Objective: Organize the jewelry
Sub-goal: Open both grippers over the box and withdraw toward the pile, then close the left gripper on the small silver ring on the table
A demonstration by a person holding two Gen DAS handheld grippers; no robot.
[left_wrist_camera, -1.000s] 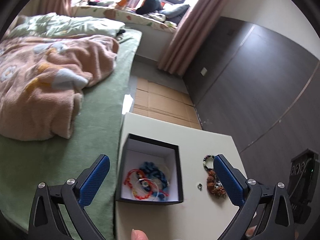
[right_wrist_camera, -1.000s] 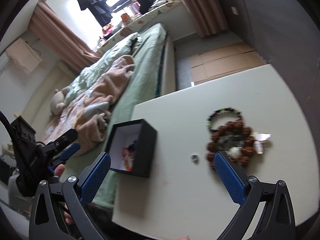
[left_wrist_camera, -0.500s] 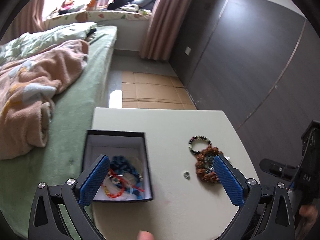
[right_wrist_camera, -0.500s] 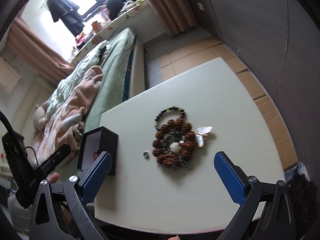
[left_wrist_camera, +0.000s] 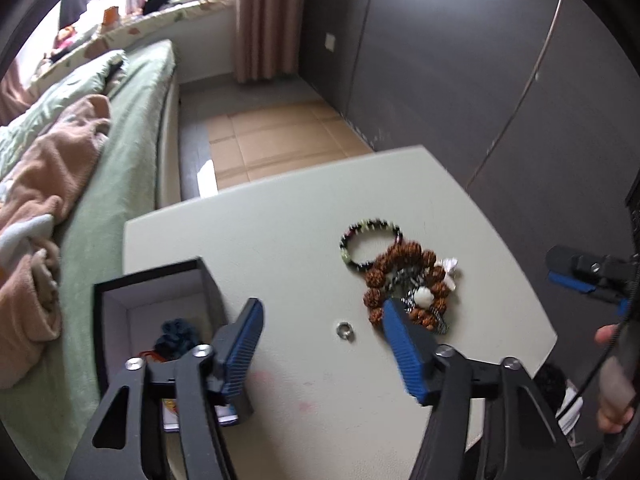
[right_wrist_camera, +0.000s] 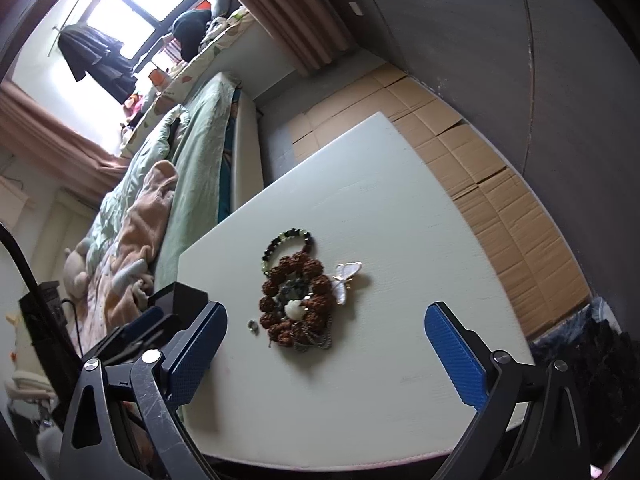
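A black box (left_wrist_camera: 120, 292) with a white inside holds blue and red bracelets (left_wrist_camera: 174, 334) at the table's left. A brown bead bracelet (left_wrist_camera: 404, 284) lies with a dark beaded bracelet (left_wrist_camera: 370, 240), a white butterfly piece (left_wrist_camera: 448, 266) and a chain. A small silver ring (left_wrist_camera: 345, 330) lies between the pile and the box. My left gripper (left_wrist_camera: 320, 320) is open, low over the ring. My right gripper (right_wrist_camera: 324, 328) is open and empty over the pile (right_wrist_camera: 298, 300), near the table's front edge. The box (right_wrist_camera: 180, 300) is partly hidden there.
The white table (left_wrist_camera: 280, 232) stands beside a bed with a green sheet (left_wrist_camera: 120, 152) and a peach blanket (left_wrist_camera: 44, 184). Flattened cardboard (right_wrist_camera: 480, 168) covers the floor behind it. A dark wall panel (left_wrist_camera: 460, 60) runs along the right.
My left gripper has swung right from over the box to over the ring and has narrowed. My right gripper has moved closer over the bracelet pile.
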